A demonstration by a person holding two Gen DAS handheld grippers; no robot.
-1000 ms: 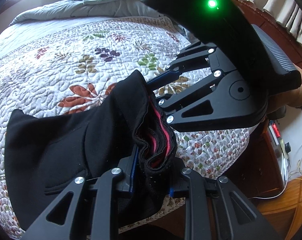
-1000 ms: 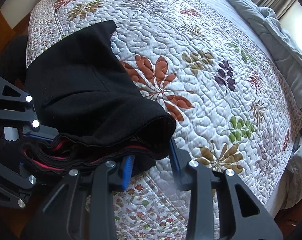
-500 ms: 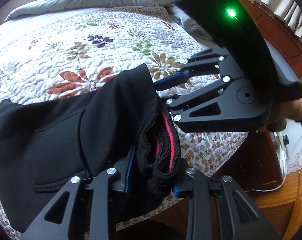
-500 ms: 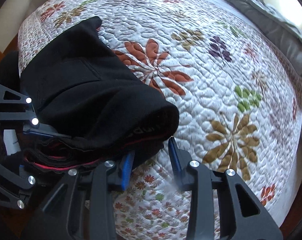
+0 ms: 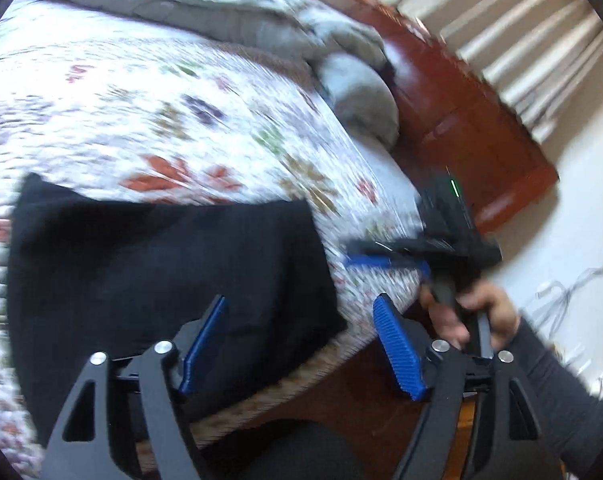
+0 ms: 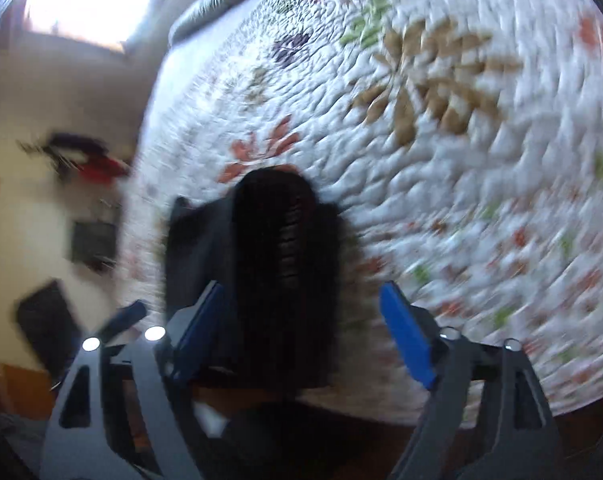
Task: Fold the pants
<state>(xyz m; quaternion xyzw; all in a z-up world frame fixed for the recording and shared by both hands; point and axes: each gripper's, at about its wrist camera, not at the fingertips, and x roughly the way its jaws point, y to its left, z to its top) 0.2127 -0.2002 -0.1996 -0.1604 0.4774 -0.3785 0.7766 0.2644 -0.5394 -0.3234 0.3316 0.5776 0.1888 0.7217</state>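
The black pants point(image 5: 161, 272) lie folded flat on the flowered quilt point(image 5: 141, 120), near the bed's front edge. My left gripper point(image 5: 301, 344) hovers over their right end with its jaws opening; the blue pads point(image 5: 397, 348) touch nothing. To the right, a hand point(image 5: 473, 312) holds my right gripper point(image 5: 365, 258) just off the pants' right edge. The right wrist view is blurred: the pants point(image 6: 277, 248) show as a dark bundle ahead of my right gripper point(image 6: 301, 328), whose jaws are opening, the pads clear of the cloth.
A grey duvet point(image 5: 261, 24) is bunched at the far end of the bed. A red-brown wooden cabinet point(image 5: 481, 128) stands right of the bed, with curtains behind it. Cables point(image 5: 561, 292) lie on the pale floor. The bed's edge point(image 5: 285, 384) runs just under my left gripper.
Both grippers let go of the pants' waistband and drew back, jaws now wide. The pants dropped flat onto the quilt. The right gripper rolled strongly and moved off to the right.
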